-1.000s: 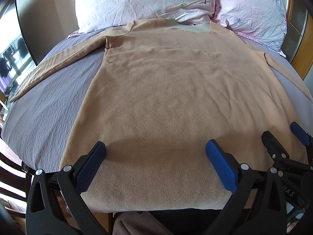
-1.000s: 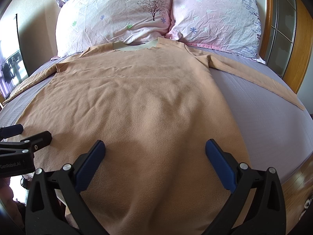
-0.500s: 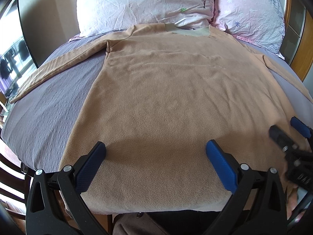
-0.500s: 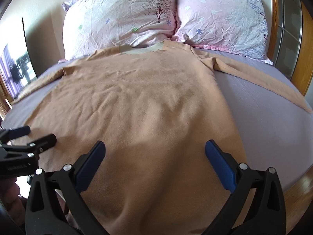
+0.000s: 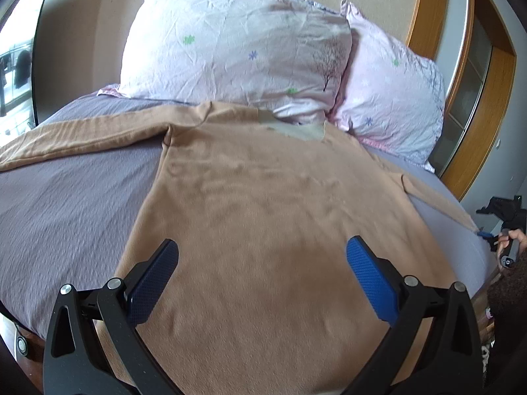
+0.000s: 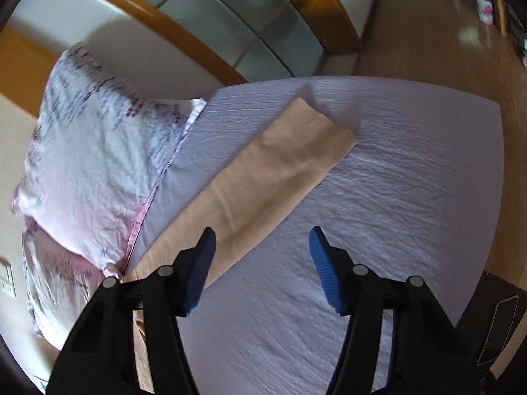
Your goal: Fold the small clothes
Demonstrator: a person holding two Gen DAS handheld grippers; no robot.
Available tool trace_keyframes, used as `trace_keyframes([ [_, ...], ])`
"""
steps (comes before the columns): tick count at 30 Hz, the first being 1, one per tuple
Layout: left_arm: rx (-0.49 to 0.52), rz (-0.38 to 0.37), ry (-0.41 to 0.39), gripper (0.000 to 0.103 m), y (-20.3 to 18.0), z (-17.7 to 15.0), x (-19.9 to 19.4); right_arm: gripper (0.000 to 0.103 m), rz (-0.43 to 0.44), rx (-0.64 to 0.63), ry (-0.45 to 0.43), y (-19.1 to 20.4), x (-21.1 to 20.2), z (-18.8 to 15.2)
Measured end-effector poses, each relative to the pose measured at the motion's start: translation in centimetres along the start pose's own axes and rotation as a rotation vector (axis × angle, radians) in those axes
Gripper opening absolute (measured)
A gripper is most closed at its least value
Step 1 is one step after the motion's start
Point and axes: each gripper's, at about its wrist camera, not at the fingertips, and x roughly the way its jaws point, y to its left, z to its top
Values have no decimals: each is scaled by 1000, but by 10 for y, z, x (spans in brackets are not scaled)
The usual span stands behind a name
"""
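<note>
A tan long-sleeved shirt (image 5: 263, 217) lies flat, neck toward the pillows, on a bed with a lilac sheet (image 5: 66, 204). Its left sleeve (image 5: 82, 138) stretches out to the left. My left gripper (image 5: 262, 273) is open and empty above the shirt's lower body. My right gripper (image 6: 262, 263) is open and empty just above the right sleeve (image 6: 283, 161), which lies straight on the sheet with its cuff pointing away. In the left wrist view the right gripper (image 5: 504, 227) shows small at the bed's right edge.
Two pink floral pillows (image 5: 230, 52) (image 5: 392, 98) lean at the head of the bed. A wooden frame with glass panels (image 6: 230, 23) stands beyond the bed's right side, and wooden floor (image 6: 428, 33) past it. A dark window (image 5: 16, 62) is at the left.
My right gripper has swung away from the shirt's hem to the bed's right side, over the right sleeve. My left gripper has moved forward over the shirt body.
</note>
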Motion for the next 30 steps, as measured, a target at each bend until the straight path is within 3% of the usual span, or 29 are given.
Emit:
trace_keyframes([
  [3, -20, -8, -36, 102, 11, 14, 1, 55, -29, 44, 15, -9, 20, 13],
  [7, -82, -66, -70, 102, 31, 27, 6, 49, -24, 81, -31, -12, 32, 19],
  [10, -136, -156, -99, 102, 49, 30, 4, 29, -35, 98, -55, -14, 39, 25],
  [11, -148, -182, -105, 102, 53, 31, 3, 8, -61, 96, -48, -14, 43, 28],
  [13, -166, -211, -114, 102, 64, 34, 4, 5, -79, 83, -42, -6, 43, 32],
  [15, -181, -219, -131, 102, 74, 38, 3, 4, -55, -29, -105, 29, 28, 25],
  [17, -200, -218, -155, 102, 87, 39, -1, 4, 38, -190, -157, 86, 9, 5],
  [19, -235, -202, -174, 102, 102, 44, -4, 4, 175, -347, -144, 152, -5, -28],
  [22, -329, -201, -176, 102, 129, 49, -8, 4, 391, -599, -66, 254, -18, -104],
  [26, -477, -145, -174, 102, 169, 50, -18, 4, 613, -859, 156, 355, -2, -230],
  [28, -526, -109, -179, 102, 188, 51, -24, 9, 636, -994, 316, 385, 23, -300],
  [29, -549, -85, -180, 102, 198, 51, -28, 13, 607, -1085, 414, 395, 38, -338],
  [30, -572, -64, -182, 102, 208, 52, -31, 23, 575, -1138, 501, 397, 50, -368],
])
